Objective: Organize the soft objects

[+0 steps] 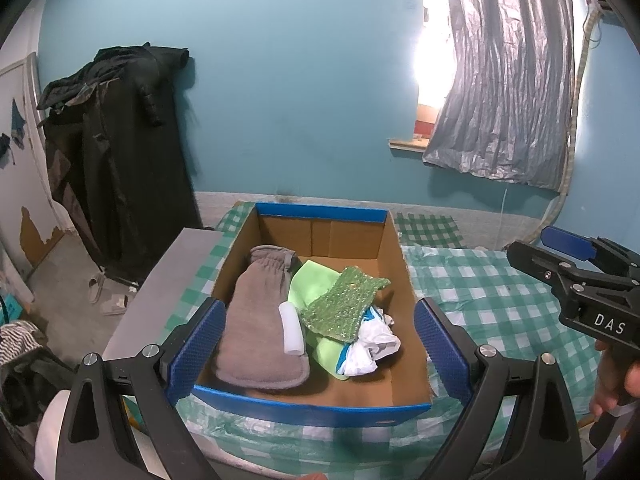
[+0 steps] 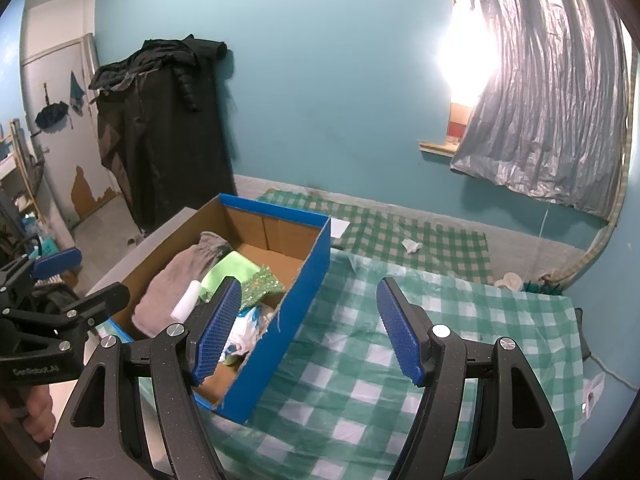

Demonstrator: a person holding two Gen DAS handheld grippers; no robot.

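Observation:
A blue-edged cardboard box [image 1: 320, 214] stands on the green checked tablecloth [image 1: 492, 308]. Inside lie a grey mitt [image 1: 256, 320], a white foam roll [image 1: 291, 330], a light green cloth [image 1: 310, 282], a sparkly green scrubber [image 1: 344, 300] and a crumpled white and blue cloth [image 1: 372, 344]. My left gripper [image 1: 318, 348] is open and empty, held above the box's near side. My right gripper [image 2: 310, 330] is open and empty over the cloth just right of the box [image 2: 308, 284]. The right gripper also shows in the left wrist view [image 1: 572, 248].
Dark coats [image 1: 120, 140] hang on a rack at the back left. A grey curtain [image 1: 508, 72] covers the window at the right. A crumpled white scrap [image 2: 411, 245] lies on the far checked cloth. A grey surface [image 1: 160, 288] borders the box's left.

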